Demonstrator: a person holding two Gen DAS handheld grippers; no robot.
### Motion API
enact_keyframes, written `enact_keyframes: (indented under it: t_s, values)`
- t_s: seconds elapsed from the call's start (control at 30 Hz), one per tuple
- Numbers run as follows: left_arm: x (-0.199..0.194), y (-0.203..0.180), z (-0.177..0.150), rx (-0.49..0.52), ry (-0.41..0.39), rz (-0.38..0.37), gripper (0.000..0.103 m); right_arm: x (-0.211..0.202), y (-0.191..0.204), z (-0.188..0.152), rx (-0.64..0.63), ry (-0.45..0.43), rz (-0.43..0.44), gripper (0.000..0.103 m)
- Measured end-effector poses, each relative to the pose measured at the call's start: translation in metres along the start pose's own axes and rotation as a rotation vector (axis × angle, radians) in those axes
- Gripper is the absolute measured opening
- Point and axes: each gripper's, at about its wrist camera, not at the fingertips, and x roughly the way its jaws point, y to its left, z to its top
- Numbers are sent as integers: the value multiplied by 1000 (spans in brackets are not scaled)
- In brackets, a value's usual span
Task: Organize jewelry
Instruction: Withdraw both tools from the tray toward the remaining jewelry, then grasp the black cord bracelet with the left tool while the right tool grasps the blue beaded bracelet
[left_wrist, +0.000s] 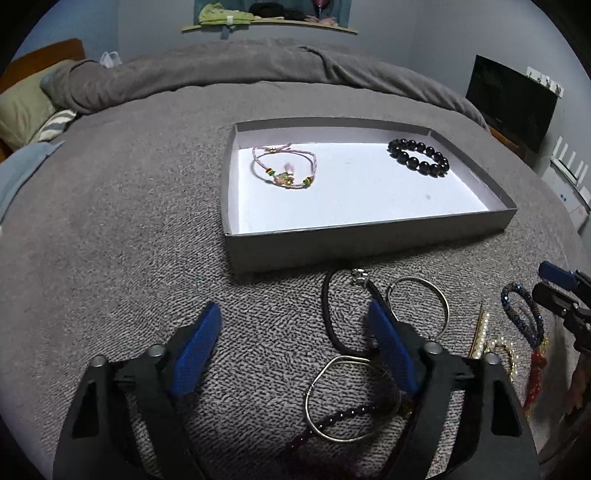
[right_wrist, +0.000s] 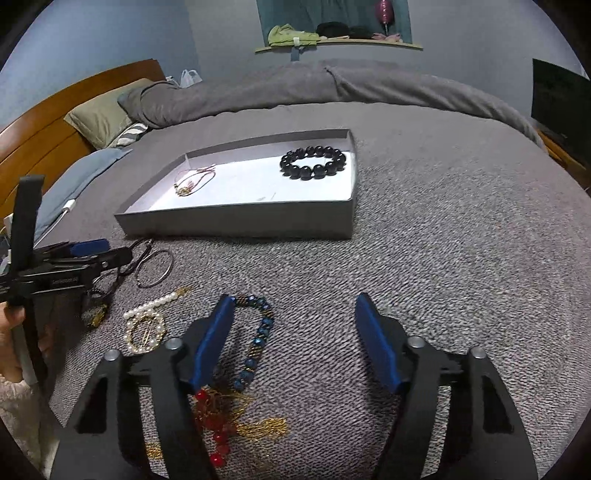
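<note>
On grey bedding, just before the tray's (left_wrist: 369, 242) near wall: loose bracelets (left_wrist: 352, 398) piled. Left gripper (left_wrist: 295, 325) and right gripper (right_wrist: 295, 314) both spread, empty. Best closed on one ring only, avoiding tangled cords. Inside tray already: black bead bracelet (left_wrist: 419, 157), pink string bracelet (left_wrist: 284, 168).

A shallow grey cardboard tray (left_wrist: 369, 236) with a white floor sits centre frame on a speckled grey blanket (left_wrist: 129, 240); inside, a glossy black bead bracelet (left_wrist: 418, 157) and a pink cord bracelet (left_wrist: 284, 168).
</note>
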Motion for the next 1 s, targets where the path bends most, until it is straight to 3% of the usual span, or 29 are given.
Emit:
enact_keyframes:
  t_s: [0.07, 0.13, 0.47, 0.8, 0.9, 1.0]
  values:
    - [1, -1, 0, 0, 5, -6, 61, 1, 1, -1, -8, 5, -7, 53]
    - [1, -3, 0, 8, 2, -6, 60, 0, 2, -1, -8, 9, 4, 52]
    - [1, -8, -4, 42, 4, -35, 35, 5, 14, -3, -45, 34, 10, 38]
    - [11, -15, -3, 88, 8, -24, 28, 14, 21, -8, -91, 71, -2, 28]
    - [11, -15, -2, 86, 5, -29, 25, 14, 23, -8, -89, 68, 0, 14]
    - [10, -17, -2, 95, 6, -37, 14, 14, 23, -8, -94, 66, -2, 8]
